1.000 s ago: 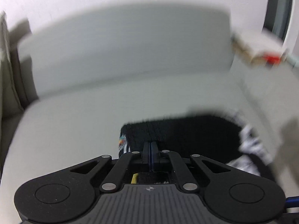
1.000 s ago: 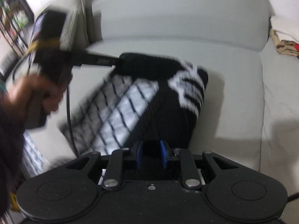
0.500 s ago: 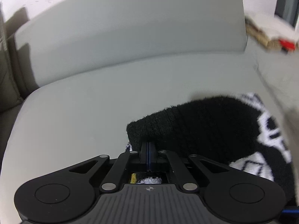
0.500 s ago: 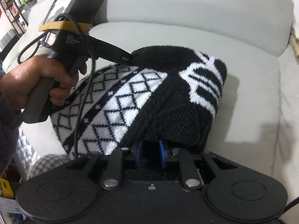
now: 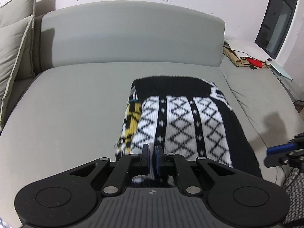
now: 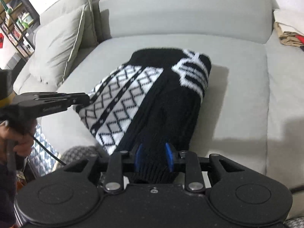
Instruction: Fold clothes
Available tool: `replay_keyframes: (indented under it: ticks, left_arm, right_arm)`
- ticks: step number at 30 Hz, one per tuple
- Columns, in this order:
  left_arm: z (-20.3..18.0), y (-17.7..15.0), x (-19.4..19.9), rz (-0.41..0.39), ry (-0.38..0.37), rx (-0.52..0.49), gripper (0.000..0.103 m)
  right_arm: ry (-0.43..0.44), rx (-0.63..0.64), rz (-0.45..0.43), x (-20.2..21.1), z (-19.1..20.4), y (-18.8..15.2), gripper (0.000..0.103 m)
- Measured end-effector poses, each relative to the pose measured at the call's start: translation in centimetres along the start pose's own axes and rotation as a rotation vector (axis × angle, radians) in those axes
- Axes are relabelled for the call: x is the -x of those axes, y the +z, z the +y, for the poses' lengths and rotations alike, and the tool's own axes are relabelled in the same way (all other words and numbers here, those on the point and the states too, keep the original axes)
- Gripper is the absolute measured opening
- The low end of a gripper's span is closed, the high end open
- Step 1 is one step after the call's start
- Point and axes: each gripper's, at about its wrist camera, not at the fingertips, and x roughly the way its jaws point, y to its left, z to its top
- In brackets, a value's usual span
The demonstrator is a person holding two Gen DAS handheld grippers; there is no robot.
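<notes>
A black and white knit sweater (image 5: 186, 121) with a diamond pattern and a yellow patch lies folded on the grey sofa seat (image 5: 76, 102). My left gripper (image 5: 152, 156) sits at its near left edge with the jaws slightly parted, a little fabric between them. My right gripper (image 6: 153, 156) is at the sweater's (image 6: 152, 95) near black end, with the knit bunched between its parted blue pads (image 6: 169, 155). The left gripper also shows from the side in the right wrist view (image 6: 81, 99), at the sweater's left edge.
Grey cushions (image 6: 58, 45) lean at the sofa's left end. A folded tan cloth with something red (image 5: 245, 58) lies on the right part of the sofa. A shelf with items (image 6: 15, 24) stands far left. Patterned fabric (image 6: 43, 152) lies below the seat's front edge.
Both grippers drew back toward the seat's near edge and lowered the sweater flat. The left jaws have parted slightly, and the right jaws have widened.
</notes>
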Motion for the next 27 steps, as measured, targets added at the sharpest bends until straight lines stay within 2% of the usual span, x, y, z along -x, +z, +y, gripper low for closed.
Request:
replay_keyframes:
  ticks: [3, 8, 14, 16, 17, 19, 22, 24, 26, 27]
  left_arm:
    - [-0.3, -0.6, -2.1, 0.033, -0.003, 0.007, 0.001]
    - [-0.6, -1.8, -4.0, 0.059, -0.012, 0.028, 0.001]
    - [-0.6, -0.6, -2.3, 0.043, -0.009, 0.058, 0.003]
    - [-0.2, -0.3, -0.4, 0.004, -0.013, 0.097, 0.009]
    - [-0.2, -0.2, 0.5, -0.017, -0.009, 0.104, 0.016]
    - [-0.3, 0.0, 2.0, -0.052, 0.015, 0.098, 0.026]
    - [-0.6, 0.1, 2.7, -0.075, 0.072, 0.062, 0.025]
    - [-0.7, 0.0, 2.1, -0.07, 0.098, 0.042, 0.018]
    - [-0.7, -0.2, 0.5, -0.033, 0.103, 0.029, 0.007]
    - [-0.7, -0.4, -0.4, -0.013, 0.105, 0.022, 0.005]
  right_arm:
    - [-0.045, 0.031, 0.036, -2.3, 0.1, -0.6, 0.026]
    - [-0.133, 0.085, 0.093, -6.3, 0.0, -1.5, 0.023]
    - [-0.149, 0.104, 0.069, -4.3, 0.8, -0.6, 0.024]
    - [-0.159, 0.105, 0.045, -2.6, 1.0, -0.2, 0.029]
    - [-0.162, 0.104, 0.032, -1.7, 1.0, 0.0, 0.035]
    - [-0.152, 0.095, 0.002, -0.2, 0.9, 0.6, 0.045]
    - [-0.151, 0.059, -0.057, 1.2, 0.2, 1.7, 0.046]
    - [-0.15, 0.009, -0.109, 1.6, -0.8, 2.5, 0.041]
    - [-0.115, -0.042, -0.16, 1.0, -1.9, 3.6, 0.016]
    - [-0.1, -0.061, -0.178, 0.3, -2.1, 4.3, 0.015]
